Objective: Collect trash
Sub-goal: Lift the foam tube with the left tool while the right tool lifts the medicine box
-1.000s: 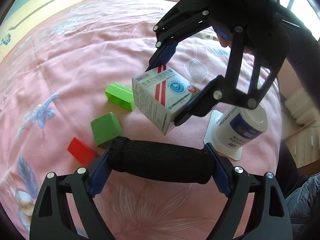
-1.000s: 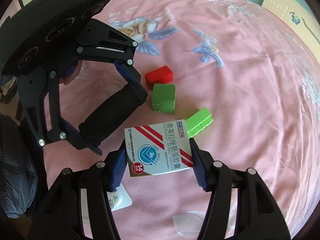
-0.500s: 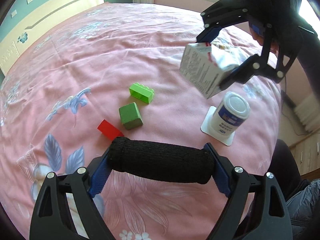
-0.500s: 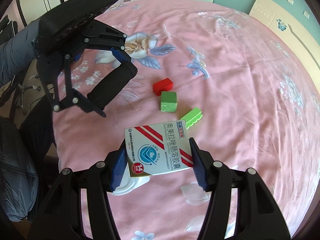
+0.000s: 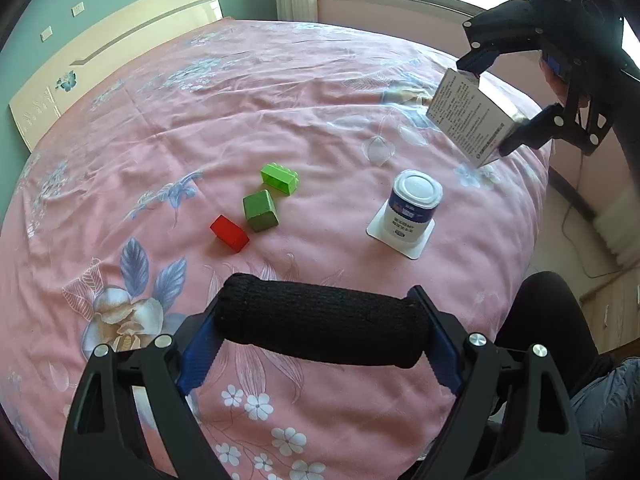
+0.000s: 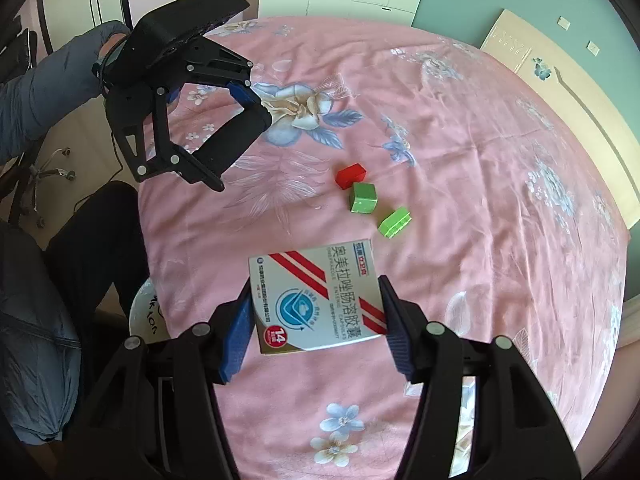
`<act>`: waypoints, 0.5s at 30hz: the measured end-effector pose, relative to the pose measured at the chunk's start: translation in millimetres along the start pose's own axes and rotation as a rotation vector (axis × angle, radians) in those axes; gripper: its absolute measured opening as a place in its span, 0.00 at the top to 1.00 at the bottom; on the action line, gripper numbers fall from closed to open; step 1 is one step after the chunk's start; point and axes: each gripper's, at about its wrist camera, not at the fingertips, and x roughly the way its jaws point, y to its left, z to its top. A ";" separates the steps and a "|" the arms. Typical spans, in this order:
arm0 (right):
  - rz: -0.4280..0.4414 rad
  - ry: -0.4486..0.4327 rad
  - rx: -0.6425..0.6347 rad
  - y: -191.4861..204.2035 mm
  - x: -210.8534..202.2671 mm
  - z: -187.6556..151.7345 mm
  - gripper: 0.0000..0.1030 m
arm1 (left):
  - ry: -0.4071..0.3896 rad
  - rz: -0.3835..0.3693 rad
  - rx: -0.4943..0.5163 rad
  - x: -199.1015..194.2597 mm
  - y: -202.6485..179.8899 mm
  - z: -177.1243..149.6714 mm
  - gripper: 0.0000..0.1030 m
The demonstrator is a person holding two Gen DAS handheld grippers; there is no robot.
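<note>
My right gripper (image 6: 316, 320) is shut on a white medicine box (image 6: 316, 296) with red stripes and holds it high above the pink bed; the box also shows at the right of the left wrist view (image 5: 468, 118). My left gripper (image 5: 320, 328) is shut on a black cloth roll (image 5: 320, 330), also seen in the right wrist view (image 6: 232, 140). A white bottle with a blue label (image 5: 412, 208) stands on a white card (image 5: 416, 246) on the bed.
A red block (image 5: 229, 233), a green cube (image 5: 260, 210) and a green studded brick (image 5: 279, 178) lie mid-bed, also in the right wrist view: red block (image 6: 351, 175), cube (image 6: 363, 198), brick (image 6: 395, 222). A white bin rim (image 6: 146, 312) shows beside the bed. The bed edge (image 5: 536, 240) is right.
Both grippers have risen and drawn apart. The right gripper has carried the box up and away to the right, off the bottle. The bed objects look smaller.
</note>
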 end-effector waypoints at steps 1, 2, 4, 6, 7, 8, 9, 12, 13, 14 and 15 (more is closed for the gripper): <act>-0.008 -0.003 -0.002 5.6 -5.0 -2.9 0.43 | 0.000 0.001 0.004 -4.5 -3.3 -2.4 0.14; -0.015 -0.005 0.001 10.6 -9.1 -5.7 0.43 | -0.005 0.004 0.007 -8.4 -6.2 -4.8 0.14; -0.013 -0.009 0.001 22.2 -17.5 -13.4 0.43 | -0.007 0.008 0.007 -15.6 -11.9 -10.2 0.14; -0.022 -0.013 0.007 32.2 -23.5 -20.5 0.43 | -0.010 0.014 0.007 -21.9 -17.5 -15.7 0.14; -0.022 -0.018 0.011 37.8 -26.4 -24.6 0.43 | -0.011 0.016 0.004 -24.7 -20.6 -18.9 0.14; -0.025 -0.020 0.013 43.3 -28.3 -28.6 0.43 | -0.012 0.014 0.000 -27.2 -23.3 -22.1 0.14; -0.028 -0.021 0.012 49.6 -30.1 -32.5 0.43 | -0.014 0.016 -0.002 -29.8 -26.4 -25.6 0.14; -0.028 -0.036 0.019 66.7 -35.9 -44.1 0.43 | -0.016 0.016 0.005 -36.4 -38.4 -36.9 0.14; -0.026 -0.035 0.017 73.9 -37.1 -48.2 0.43 | -0.015 0.017 0.009 -38.6 -42.5 -40.7 0.14; -0.026 -0.035 0.017 79.0 -37.8 -50.9 0.43 | -0.014 0.016 0.009 -40.5 -45.7 -44.2 0.14; -0.027 -0.036 0.018 84.7 -38.7 -54.1 0.43 | -0.012 0.013 0.010 -42.1 -49.1 -47.7 0.14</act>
